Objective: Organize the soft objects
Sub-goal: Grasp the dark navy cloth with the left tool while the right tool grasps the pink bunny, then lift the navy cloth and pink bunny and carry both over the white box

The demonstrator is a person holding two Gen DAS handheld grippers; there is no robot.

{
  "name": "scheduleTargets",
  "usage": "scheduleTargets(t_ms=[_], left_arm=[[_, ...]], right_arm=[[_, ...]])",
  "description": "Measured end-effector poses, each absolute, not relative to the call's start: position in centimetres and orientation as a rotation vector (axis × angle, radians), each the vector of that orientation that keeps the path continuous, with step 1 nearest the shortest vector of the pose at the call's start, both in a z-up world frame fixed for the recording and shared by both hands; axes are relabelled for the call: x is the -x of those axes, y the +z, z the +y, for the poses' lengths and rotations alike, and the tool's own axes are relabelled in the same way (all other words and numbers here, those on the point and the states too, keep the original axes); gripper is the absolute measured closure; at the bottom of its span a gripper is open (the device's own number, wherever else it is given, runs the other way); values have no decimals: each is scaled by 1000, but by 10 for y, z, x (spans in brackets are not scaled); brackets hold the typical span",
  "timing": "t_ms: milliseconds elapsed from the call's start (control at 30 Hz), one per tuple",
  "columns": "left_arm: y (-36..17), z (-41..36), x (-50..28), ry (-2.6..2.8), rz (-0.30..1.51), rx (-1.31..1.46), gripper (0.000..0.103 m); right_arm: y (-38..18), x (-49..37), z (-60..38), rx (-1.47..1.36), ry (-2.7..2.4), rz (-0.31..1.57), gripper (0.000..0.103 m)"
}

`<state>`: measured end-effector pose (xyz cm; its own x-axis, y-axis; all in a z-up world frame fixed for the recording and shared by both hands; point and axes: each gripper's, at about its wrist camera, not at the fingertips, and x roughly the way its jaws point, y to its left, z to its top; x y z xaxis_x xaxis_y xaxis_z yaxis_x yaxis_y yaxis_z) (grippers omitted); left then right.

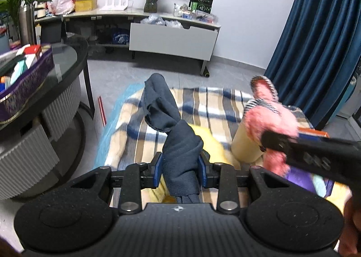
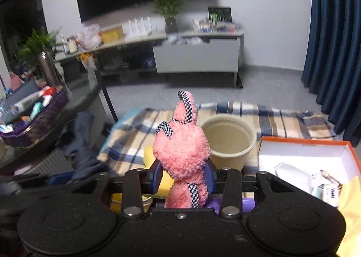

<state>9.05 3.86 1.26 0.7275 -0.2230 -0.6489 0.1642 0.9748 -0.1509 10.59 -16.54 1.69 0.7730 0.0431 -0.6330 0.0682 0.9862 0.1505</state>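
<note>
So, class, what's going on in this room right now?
A person is sorting soft things with a handheld gripper in each hand, above a striped blanket. The left gripper is shut on a twisted dark blue cloth. The right gripper is shut on a pink plush bunny. A cream pot and an open orange box stand on the blanket beyond it.

So the main thing here is a plaid blanket [image 2: 266, 112] spread out flat, tan with blue and white stripes. Sitting on it is a cream round tub [image 2: 227, 139], open on top. Just right of the tub there's an open orange box [image 2: 315, 150] with white insides and some small packets in it. Left of the tub, something yellow [image 2: 149, 155] lies on the plaid, and nearer than the tub a bit of purple [image 2: 248, 202] shows, can't tell what.
</note>
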Motion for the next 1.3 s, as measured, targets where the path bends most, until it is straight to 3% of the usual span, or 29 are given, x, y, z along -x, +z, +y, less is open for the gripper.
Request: scheduleTargets(t_ms=[433, 1300], left_arm=[[38, 10, -80, -229, 676, 37, 70], [39, -20, -62, -263, 687, 10, 70]], right_arm=[[41, -63, -184, -222, -15, 611, 56], [50, -26, -210, -226, -60, 568, 55]])
